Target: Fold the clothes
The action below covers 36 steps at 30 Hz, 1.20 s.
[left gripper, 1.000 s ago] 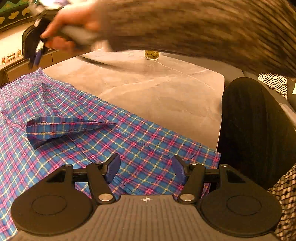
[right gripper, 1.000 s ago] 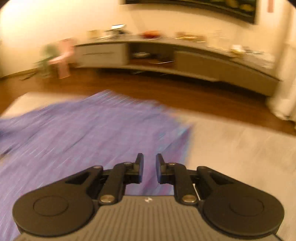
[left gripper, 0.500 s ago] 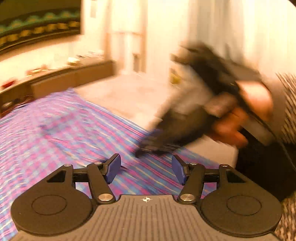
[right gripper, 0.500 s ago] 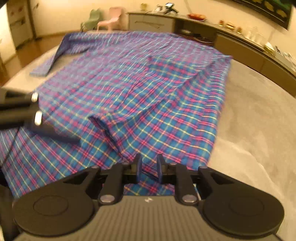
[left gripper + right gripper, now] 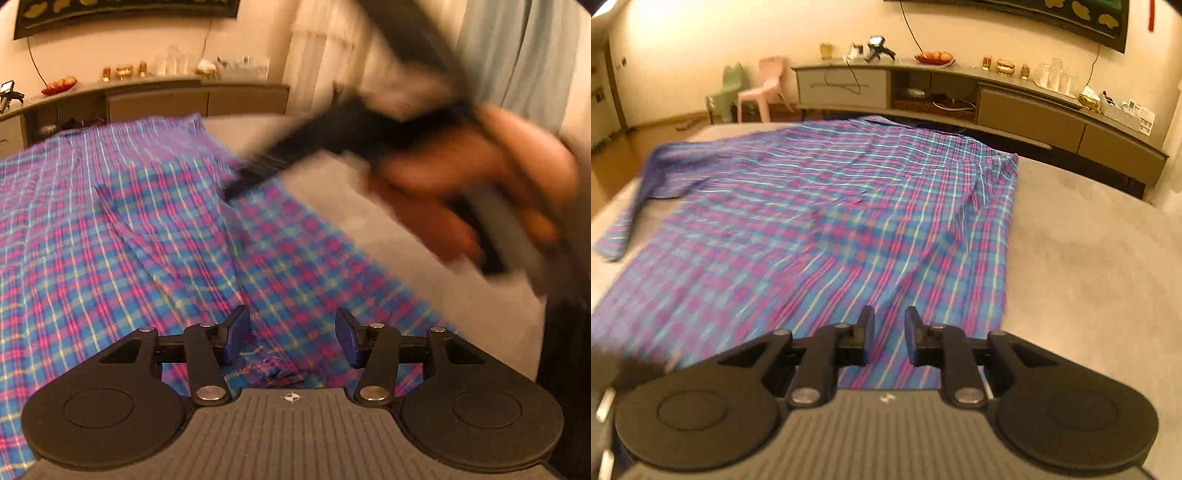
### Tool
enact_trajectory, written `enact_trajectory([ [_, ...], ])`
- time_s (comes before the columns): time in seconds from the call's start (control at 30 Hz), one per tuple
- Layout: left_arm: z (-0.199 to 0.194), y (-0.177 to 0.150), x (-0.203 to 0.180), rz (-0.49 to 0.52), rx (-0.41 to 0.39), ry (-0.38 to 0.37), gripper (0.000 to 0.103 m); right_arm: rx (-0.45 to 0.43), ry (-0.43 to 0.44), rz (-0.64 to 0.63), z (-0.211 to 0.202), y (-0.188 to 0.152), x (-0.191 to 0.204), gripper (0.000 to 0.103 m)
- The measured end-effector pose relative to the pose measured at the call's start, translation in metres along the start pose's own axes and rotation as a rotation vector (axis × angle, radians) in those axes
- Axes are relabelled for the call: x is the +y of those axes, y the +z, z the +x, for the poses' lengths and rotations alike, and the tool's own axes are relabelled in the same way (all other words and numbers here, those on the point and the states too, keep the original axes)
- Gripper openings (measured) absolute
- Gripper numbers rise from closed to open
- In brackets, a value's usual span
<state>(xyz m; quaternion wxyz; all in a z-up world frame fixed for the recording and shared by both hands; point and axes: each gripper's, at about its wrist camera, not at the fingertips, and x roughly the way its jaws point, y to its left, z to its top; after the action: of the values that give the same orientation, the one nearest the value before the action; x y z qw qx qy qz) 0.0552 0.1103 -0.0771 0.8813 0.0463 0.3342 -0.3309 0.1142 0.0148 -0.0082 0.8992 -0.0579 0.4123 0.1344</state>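
Two claws over the plaid shirt (image 5: 820,221), which lies flat on the grey table (image 5: 1089,258). Right gripper (image 5: 889,339) has swung back to the near hem since a second ago, fingers narrowly parted, empty. Left gripper (image 5: 291,336) gapes wide, empty. Next fold looks ready. Sideboard (image 5: 960,92) behind, warm light.

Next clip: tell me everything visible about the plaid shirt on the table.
The plaid shirt is thin woven fabric checked in blue, pink and pale yellow. It lies spread flat on the grey table, one long sleeve trailing toward the far left corner, the right side edge folded inward. Soft creases run across it. The left gripper and right gripper sit over its near hem with jaws parted, gripping nothing.
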Motion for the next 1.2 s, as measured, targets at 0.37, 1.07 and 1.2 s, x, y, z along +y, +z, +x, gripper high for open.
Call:
enact_trajectory([
  [0.37,-0.009,-0.012,0.004,-0.048,0.038,-0.059,0.053,0.045,-0.046,0.097,0.029,0.026,-0.031,0.022],
  [1.07,-0.359,-0.071,0.206,-0.723,-0.504,0.648,0.059,-0.124,0.274,-0.265,-0.090,-0.016,0.183,0.065],
  [1.2,-0.369,-0.109,0.238,-0.858,-0.554,0.551,0.060,-0.075,0.470,-0.164,-0.024,0.025,0.261,0.065],
])
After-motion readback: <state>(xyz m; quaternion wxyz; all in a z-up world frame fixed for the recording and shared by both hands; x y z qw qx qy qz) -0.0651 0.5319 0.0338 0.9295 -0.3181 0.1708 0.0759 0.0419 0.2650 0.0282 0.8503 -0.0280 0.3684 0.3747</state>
